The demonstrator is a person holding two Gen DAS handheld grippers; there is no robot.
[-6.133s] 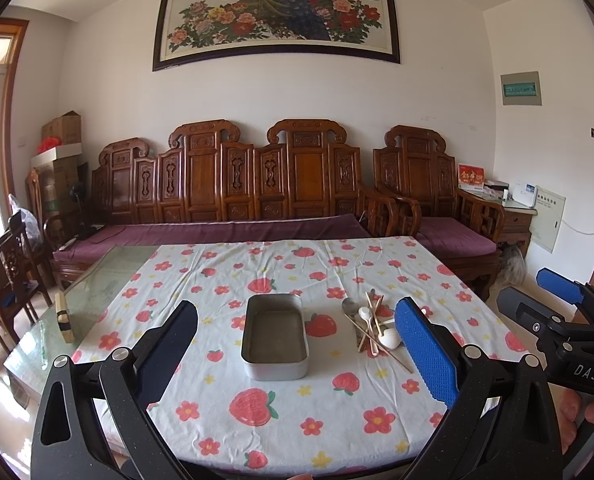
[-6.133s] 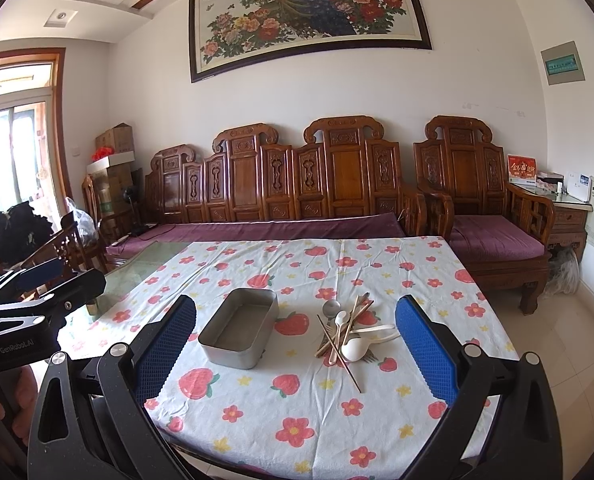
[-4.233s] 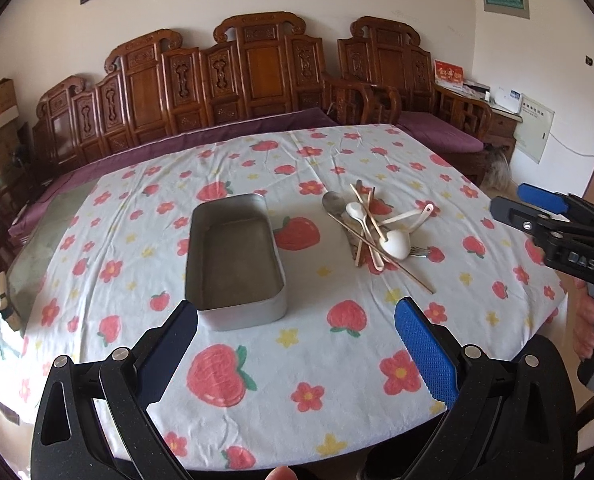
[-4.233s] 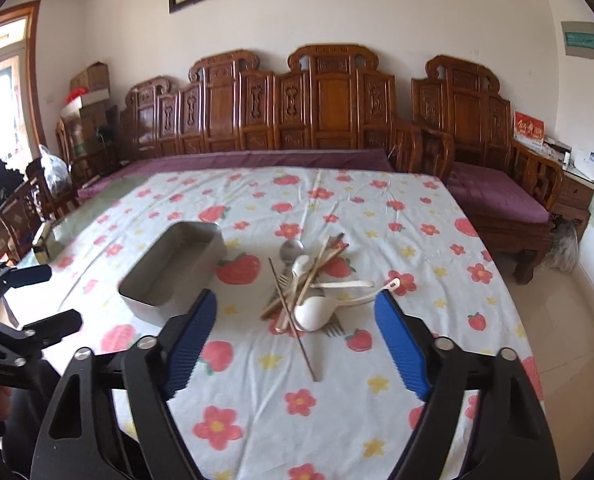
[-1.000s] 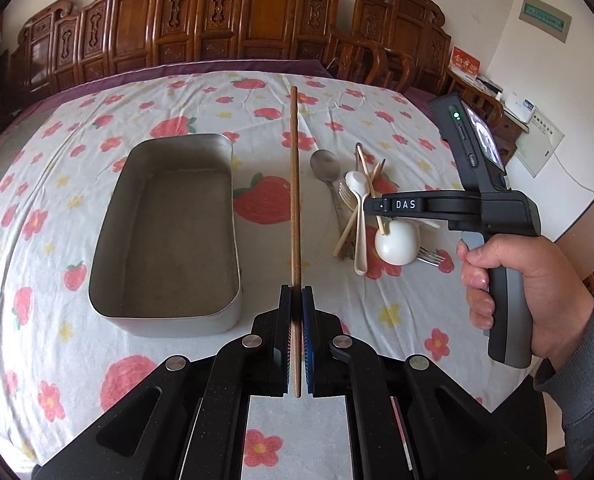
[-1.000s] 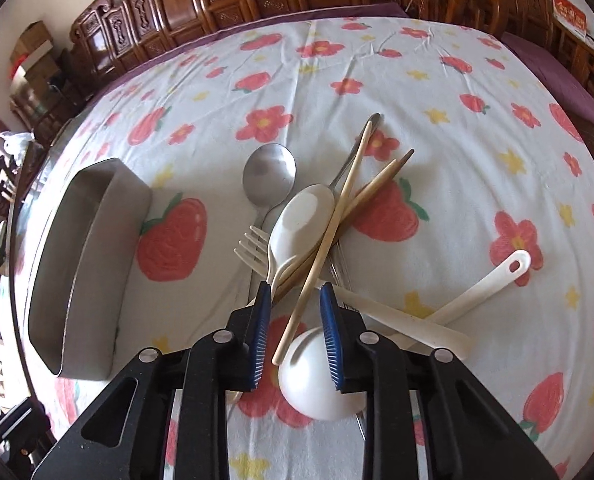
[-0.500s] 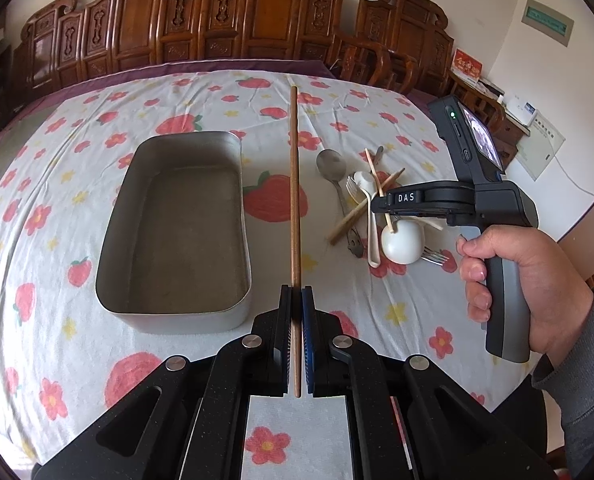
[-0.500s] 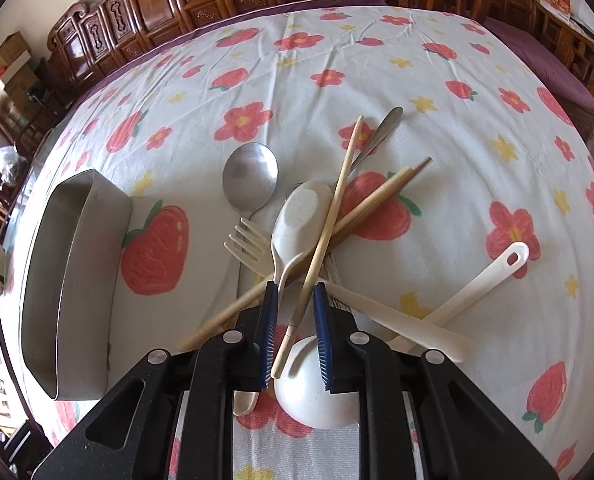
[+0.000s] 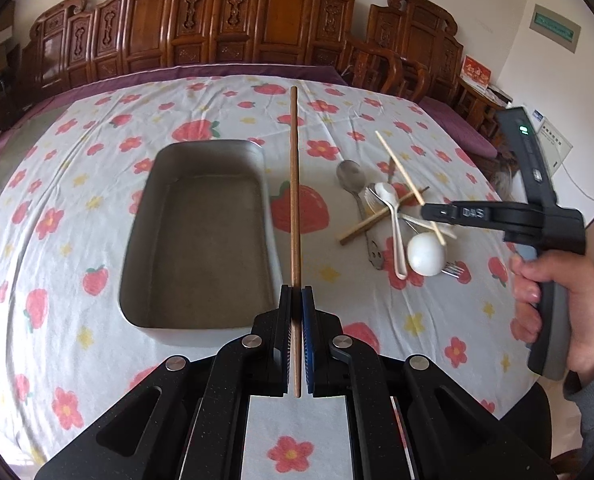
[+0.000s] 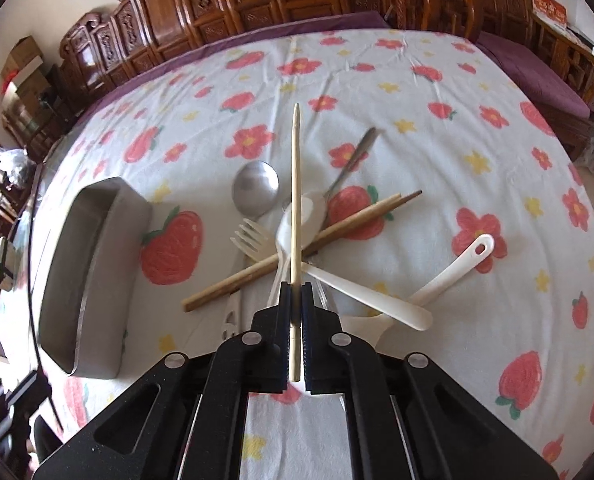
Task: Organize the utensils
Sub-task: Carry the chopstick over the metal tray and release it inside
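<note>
My left gripper is shut on a dark brown chopstick that points away, just right of the empty metal tray. My right gripper is shut on a pale chopstick, lifted above the utensil pile; it also shows in the left wrist view. In the pile lie a metal spoon, a white plastic spoon, a pale fork, a pair of brown chopsticks, a white ladle and another white spoon handle.
The table wears a white cloth with strawberries and flowers. Carved wooden benches with purple cushions stand behind it. The metal tray also shows at the left in the right wrist view. A small cabinet stands at the far right.
My right gripper has closed on the pale chopstick and lifted it off the pile. My left gripper has kept hold of the dark chopstick and moved a little higher and back.
</note>
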